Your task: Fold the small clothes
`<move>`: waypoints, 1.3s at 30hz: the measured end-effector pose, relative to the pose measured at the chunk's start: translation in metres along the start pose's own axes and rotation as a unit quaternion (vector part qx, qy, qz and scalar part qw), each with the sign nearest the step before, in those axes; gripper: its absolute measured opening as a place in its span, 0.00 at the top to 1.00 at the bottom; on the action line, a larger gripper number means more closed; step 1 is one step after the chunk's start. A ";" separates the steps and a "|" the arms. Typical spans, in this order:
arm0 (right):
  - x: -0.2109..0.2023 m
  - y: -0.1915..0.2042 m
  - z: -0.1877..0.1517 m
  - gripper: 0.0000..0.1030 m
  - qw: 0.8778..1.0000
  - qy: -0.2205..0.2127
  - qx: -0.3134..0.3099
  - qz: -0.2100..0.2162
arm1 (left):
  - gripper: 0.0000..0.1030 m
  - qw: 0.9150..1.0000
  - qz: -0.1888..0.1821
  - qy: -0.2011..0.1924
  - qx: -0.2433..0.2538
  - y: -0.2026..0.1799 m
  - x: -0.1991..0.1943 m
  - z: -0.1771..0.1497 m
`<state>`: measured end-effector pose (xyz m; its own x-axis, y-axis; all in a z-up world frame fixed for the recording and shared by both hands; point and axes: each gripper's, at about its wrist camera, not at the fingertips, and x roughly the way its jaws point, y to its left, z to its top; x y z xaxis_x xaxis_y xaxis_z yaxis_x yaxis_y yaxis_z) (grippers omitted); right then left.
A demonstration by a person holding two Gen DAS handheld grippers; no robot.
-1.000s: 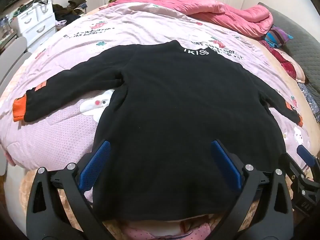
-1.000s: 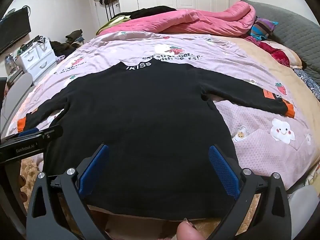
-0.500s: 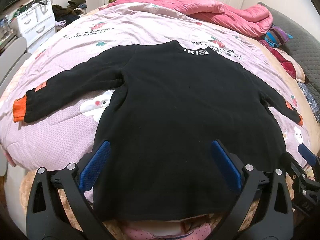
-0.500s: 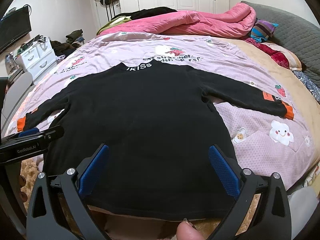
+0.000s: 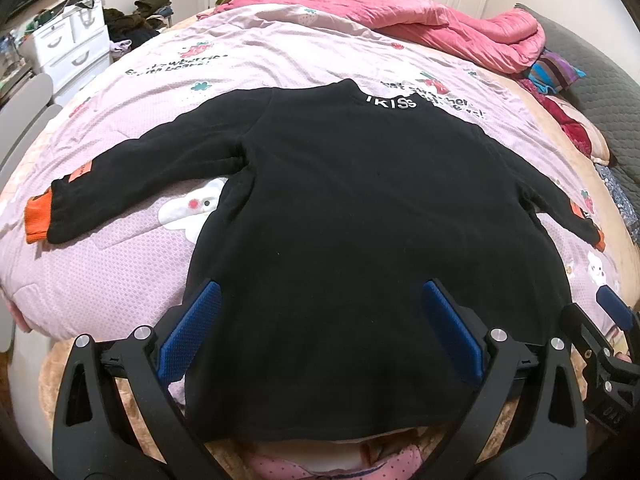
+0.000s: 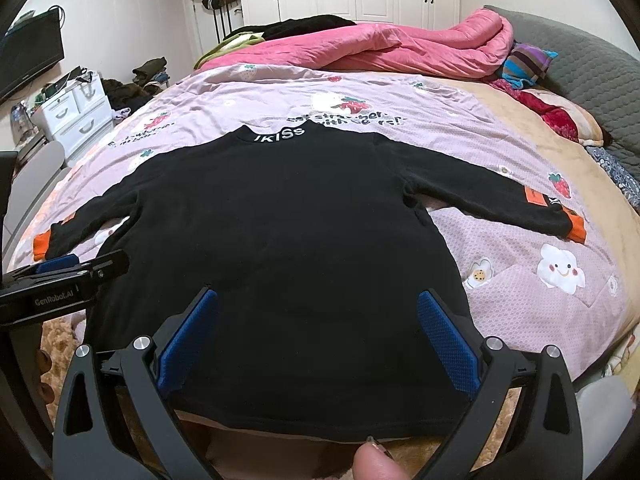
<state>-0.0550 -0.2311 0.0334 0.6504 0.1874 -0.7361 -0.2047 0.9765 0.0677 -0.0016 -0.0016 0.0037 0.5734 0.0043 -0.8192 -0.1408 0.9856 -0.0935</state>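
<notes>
Left wrist view crops the right gripper (image 5: 612,312) at four o'clock; one black sweater (image 5: 360,248), two grippers spread empty.

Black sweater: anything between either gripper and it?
Nothing visible. The black sweater lies flat and uncovered on the bedspread. The left gripper and right gripper are both open above its hem end, with only air between their fingers and the fabric.
</notes>
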 end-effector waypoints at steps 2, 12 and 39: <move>0.000 0.000 0.000 0.04 1.000 0.000 0.000 0.000 | 0.09 1.000 0.000 0.000 0.000 0.000 -0.001 0.000; 0.001 0.001 0.001 0.04 1.000 0.002 0.000 0.000 | 0.09 1.000 -0.001 -0.001 -0.003 0.001 -0.001 0.001; 0.011 -0.007 0.016 0.04 1.000 -0.001 0.017 0.001 | 0.09 1.000 -0.006 -0.006 -0.010 -0.008 0.008 0.022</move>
<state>-0.0351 -0.2340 0.0358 0.6519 0.1896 -0.7342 -0.1807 0.9792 0.0924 0.0219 -0.0055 0.0101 0.5851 -0.0045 -0.8110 -0.1506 0.9820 -0.1141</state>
